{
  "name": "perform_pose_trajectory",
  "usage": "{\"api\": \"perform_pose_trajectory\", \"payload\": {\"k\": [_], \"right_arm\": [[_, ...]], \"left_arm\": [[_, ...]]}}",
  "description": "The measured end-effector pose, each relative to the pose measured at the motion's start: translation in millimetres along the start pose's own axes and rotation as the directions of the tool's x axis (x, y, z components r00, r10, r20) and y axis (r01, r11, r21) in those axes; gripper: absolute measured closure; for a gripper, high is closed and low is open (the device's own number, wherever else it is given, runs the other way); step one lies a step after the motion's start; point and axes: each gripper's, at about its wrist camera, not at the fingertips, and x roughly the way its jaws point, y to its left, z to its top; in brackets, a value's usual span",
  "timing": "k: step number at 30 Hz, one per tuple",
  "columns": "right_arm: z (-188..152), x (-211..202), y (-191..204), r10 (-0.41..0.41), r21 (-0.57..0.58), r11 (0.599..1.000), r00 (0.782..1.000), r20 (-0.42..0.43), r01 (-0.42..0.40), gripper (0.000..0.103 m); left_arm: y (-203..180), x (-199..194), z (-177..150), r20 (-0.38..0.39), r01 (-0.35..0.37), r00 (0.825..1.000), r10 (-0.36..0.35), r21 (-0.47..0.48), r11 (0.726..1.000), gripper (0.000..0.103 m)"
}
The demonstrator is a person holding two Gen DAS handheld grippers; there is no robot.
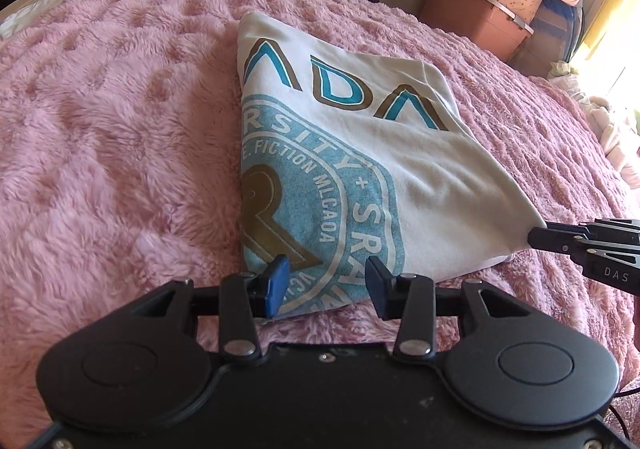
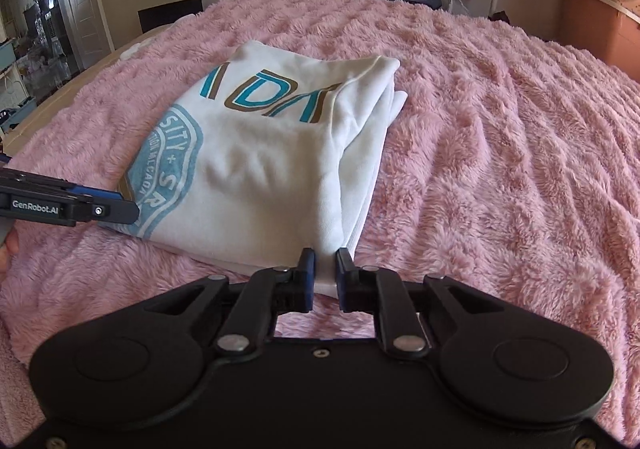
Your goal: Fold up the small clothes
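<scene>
The right tongs [image 2: 323, 263] are pinched tight on the near right corner of a folded white cotton T-shirt with a blue and brown print [image 2: 256, 153]. The left tongs [image 1: 327, 276] stand open over its near left edge, gripping nothing. The shirt lies mid-bed on a fluffy pink blanket [image 2: 500, 153].

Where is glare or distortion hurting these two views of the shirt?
Left wrist view: window glare washes out the right edge; the white T-shirt print stays sharp. Right wrist view: even light, no glare; fisheye bends the pink blanket at the edges.
</scene>
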Motion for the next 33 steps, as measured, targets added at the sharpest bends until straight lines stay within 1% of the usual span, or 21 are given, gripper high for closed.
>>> {"api": "perform_pose_trajectory", "payload": {"k": [2, 5, 7, 9, 11, 13, 14, 16, 17, 20, 23, 25, 28, 29, 31, 33], "right_arm": [[-0.4, 0.6, 1.1, -0.022, -0.003, 1.0, 1.0, -0.01, 0.022, 0.091], [-10.4, 24.5, -11.2, -0.004, 0.064, 0.998, 0.997, -0.076, 0.009, 0.091], [-18.5, 34.9, -18.1, 0.019, 0.117, 0.993, 0.997, -0.075, -0.01, 0.092], [-21.0, 35.9, -18.6, 0.024, 0.134, 0.991, 0.998, -0.065, -0.015, 0.091], [-18.7, 32.2, -17.5, 0.018, 0.133, 0.991, 0.998, -0.061, -0.01, 0.091], [-13.4, 22.0, -18.4, 0.011, 0.135, 0.991, 0.999, -0.049, -0.004, 0.089], [-8.9, 13.4, -18.6, 0.009, 0.136, 0.991, 0.999, -0.032, -0.004, 0.086], [2.8, -0.1, -15.4, 0.004, 0.113, 0.994, 1.0, 0.009, -0.005, 0.086], [10.2, -4.7, -12.5, 0.0, 0.098, 0.995, 0.999, 0.034, -0.003, 0.086], [38.6, -2.7, -5.2, 0.039, 0.057, 0.997, 0.995, 0.092, -0.044, 0.086], [72.4, 21.5, -0.2, 0.005, -0.01, 1.0, 0.986, 0.167, -0.004, 0.085], [92.2, 45.5, -3.5, -0.006, -0.027, 1.0, 0.981, 0.193, 0.011, 0.085], [114.2, 82.5, -13.1, 0.002, -0.014, 1.0, 0.983, 0.184, 0.001, 0.085], [118.3, 91.7, -15.5, 0.003, -0.014, 1.0, 0.983, 0.181, -0.001, 0.085], [122.9, 108.3, -19.0, -0.016, -0.018, 1.0, 0.986, 0.166, 0.019, 0.085], [122.1, 124.7, -23.1, -0.056, -0.014, 0.998, 0.992, 0.117, 0.058, 0.085]], "left_arm": [[1.9, 4.0, -0.2, -0.014, -0.014, 1.0, 0.014, 0.006, 1.0, 0.059], [5.9, 9.0, -2.2, -0.033, -0.017, 0.999, 0.017, 0.005, 1.0, 0.058], [8.5, 9.6, -2.4, -0.037, -0.013, 0.999, 0.013, 0.0, 1.0, 0.058], [8.9, 5.7, -0.5, -0.035, -0.005, 0.999, 0.005, -0.019, 1.0, 0.059], [5.5, -4.9, 5.9, -0.008, 0.016, 1.0, -0.016, -0.018, 1.0, 0.059], [-0.5, -16.9, 14.9, 0.048, 0.031, 0.998, -0.031, 0.002, 1.0, 0.059], [-4.1, -21.6, 21.5, 0.072, 0.034, 0.997, -0.034, 0.007, 0.999, 0.059], [-8.7, -24.2, 35.7, 0.111, 0.053, 0.992, -0.053, -0.001, 0.999, 0.058], [-9.4, -21.9, 45.1, 0.126, 0.062, 0.99, -0.061, -0.007, 0.998, 0.058], [-9.9, -3.7, 77.7, 0.159, 0.039, 0.987, -0.038, -0.008, 0.999, 0.058], [-0.3, 21.5, 110.5, 0.177, 0.053, 0.983, -0.046, -0.033, 0.998, 0.057], [8.7, 38.7, 128.9, 0.177, 0.075, 0.982, -0.063, -0.062, 0.995, 0.057], [22.8, 64.4, 147.0, 0.166, 0.092, 0.984, -0.072, -0.12, 0.989, 0.057], [26.5, 72.7, 150.3, 0.151, 0.08, 0.987, -0.059, -0.138, 0.987, 0.057], [35.4, 85.9, 151.7, 0.125, 0.065, 0.991, -0.043, -0.177, 0.982, 0.057], [45.5, 96.1, 145.7, 0.113, 0.08, 0.992, -0.055, -0.223, 0.972, 0.057]]}}
